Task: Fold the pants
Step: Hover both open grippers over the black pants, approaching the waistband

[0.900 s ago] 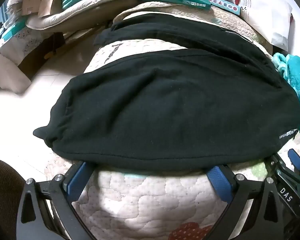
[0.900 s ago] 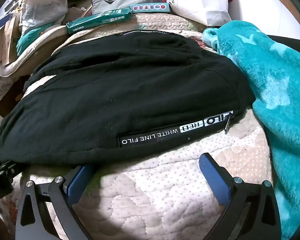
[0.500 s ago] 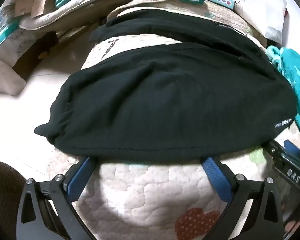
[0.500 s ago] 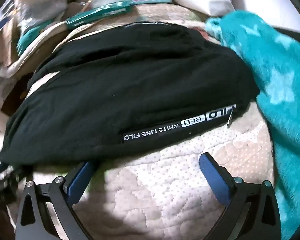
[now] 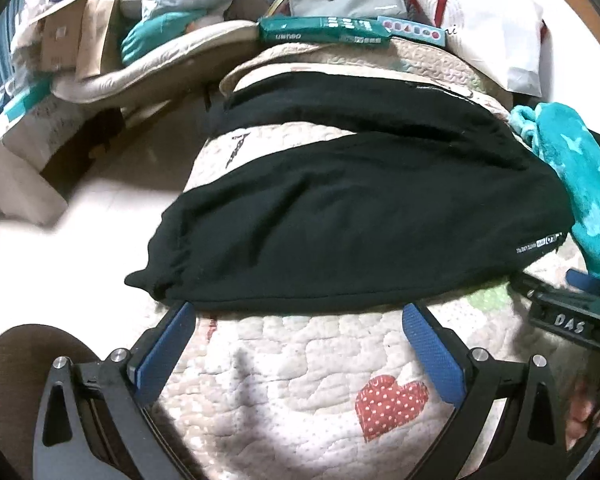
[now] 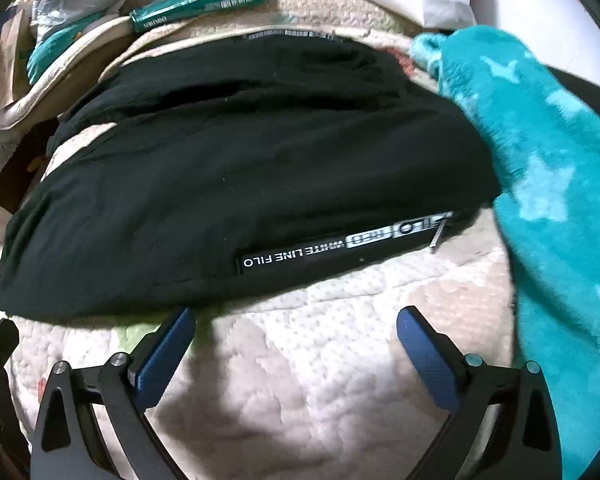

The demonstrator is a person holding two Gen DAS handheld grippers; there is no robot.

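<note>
left gripper (image 5: pixel 298 314) backed off pants (image 5: pixel 360 216) | both grippers wide open, empty | right gripper (image 6: pixel 296 318) | soft black knit, quilted pad (image 5: pixel 300 380)

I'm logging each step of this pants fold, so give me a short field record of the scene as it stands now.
garment: black pants, spread flat, legs apart at the far end
surface: quilted cover with a red heart patch
label: white lettering strip along the near edge
left tongs: open, at the near hem, gripping nothing
right tongs: open, at the near hem, gripping nothing
beside pants: teal star blanket on the right
</note>
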